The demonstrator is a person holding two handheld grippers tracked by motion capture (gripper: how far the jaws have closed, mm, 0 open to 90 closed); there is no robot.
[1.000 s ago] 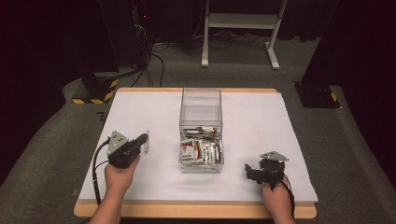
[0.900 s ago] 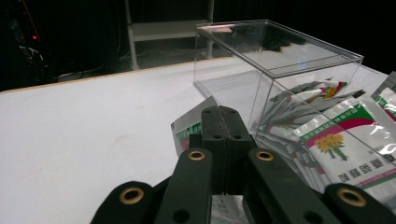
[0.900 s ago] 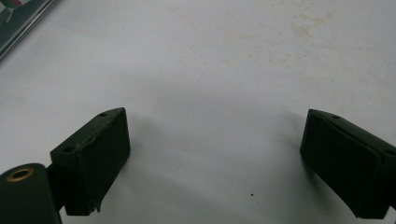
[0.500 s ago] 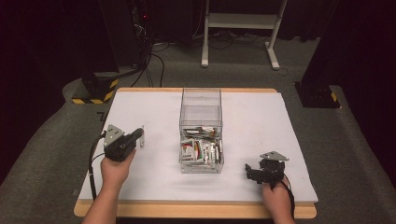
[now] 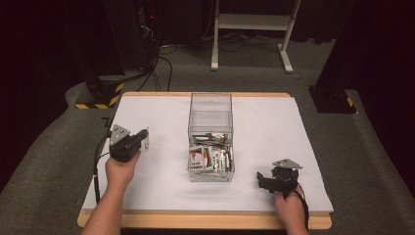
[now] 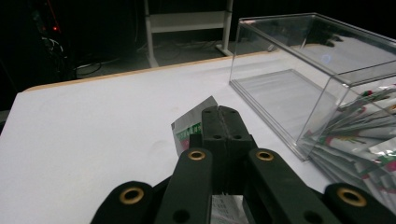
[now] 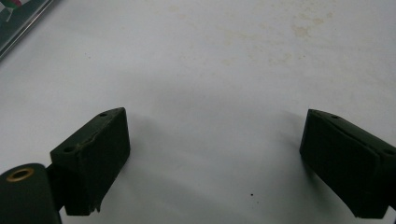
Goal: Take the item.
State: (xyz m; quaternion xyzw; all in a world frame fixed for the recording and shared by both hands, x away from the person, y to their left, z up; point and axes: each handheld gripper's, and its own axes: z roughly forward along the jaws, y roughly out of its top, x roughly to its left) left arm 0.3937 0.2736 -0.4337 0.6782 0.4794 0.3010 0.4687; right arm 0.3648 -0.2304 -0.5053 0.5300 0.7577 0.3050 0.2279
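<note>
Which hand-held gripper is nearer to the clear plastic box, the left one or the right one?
The right. The right hand-held gripper sits just beside the clear plastic box's near right corner, jaws open. The left hand-held gripper, shut on a packet, is farther off to its left.

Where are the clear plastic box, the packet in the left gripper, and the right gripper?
clear plastic box (image 5: 210,105): high view, its empty far end.
packet (image 6: 187,130): left gripper view, the corner sticking out past the closed jaws.
right gripper (image 7: 215,161): right gripper view, midway between its open jaws.
</note>
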